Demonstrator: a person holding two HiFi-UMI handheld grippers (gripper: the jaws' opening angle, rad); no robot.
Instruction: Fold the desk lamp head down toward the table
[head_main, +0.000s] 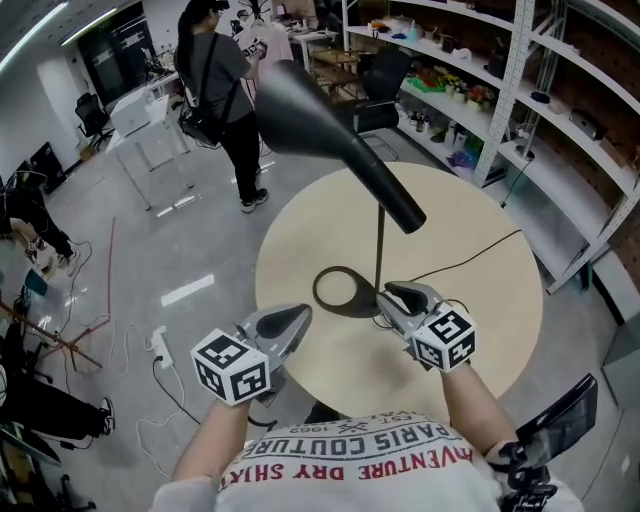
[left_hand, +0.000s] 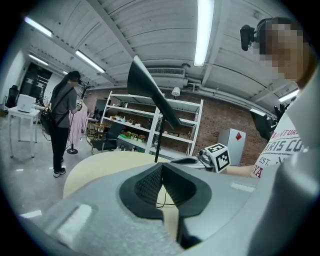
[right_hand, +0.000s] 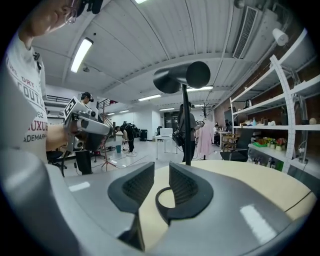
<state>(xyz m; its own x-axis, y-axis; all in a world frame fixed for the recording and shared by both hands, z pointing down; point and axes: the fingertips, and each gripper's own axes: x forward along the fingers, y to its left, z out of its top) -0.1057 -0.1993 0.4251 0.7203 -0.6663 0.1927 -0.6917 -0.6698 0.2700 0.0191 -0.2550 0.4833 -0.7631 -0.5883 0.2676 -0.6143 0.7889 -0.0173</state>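
The desk lamp stands on the round beige table (head_main: 480, 330): a black cone head (head_main: 330, 120) raised high and tilted, a thin upright stem (head_main: 379, 250) and a flat ring base (head_main: 345, 288). My left gripper (head_main: 300, 316) hovers at the table's near edge, left of the ring base, jaws shut with nothing in them. My right gripper (head_main: 390, 294) sits just right of the stem's foot, open and empty. In the right gripper view the gripper (right_hand: 161, 172) points at the stem (right_hand: 187, 125) under the head (right_hand: 182, 77). In the left gripper view the gripper (left_hand: 162, 167) faces the stem (left_hand: 157, 145).
A black cable (head_main: 470, 250) runs across the table to the right edge. Metal shelves (head_main: 500, 80) with small items stand at the right. A person (head_main: 225, 90) stands on the floor beyond the table. A power strip (head_main: 160, 345) and cords lie on the floor at left.
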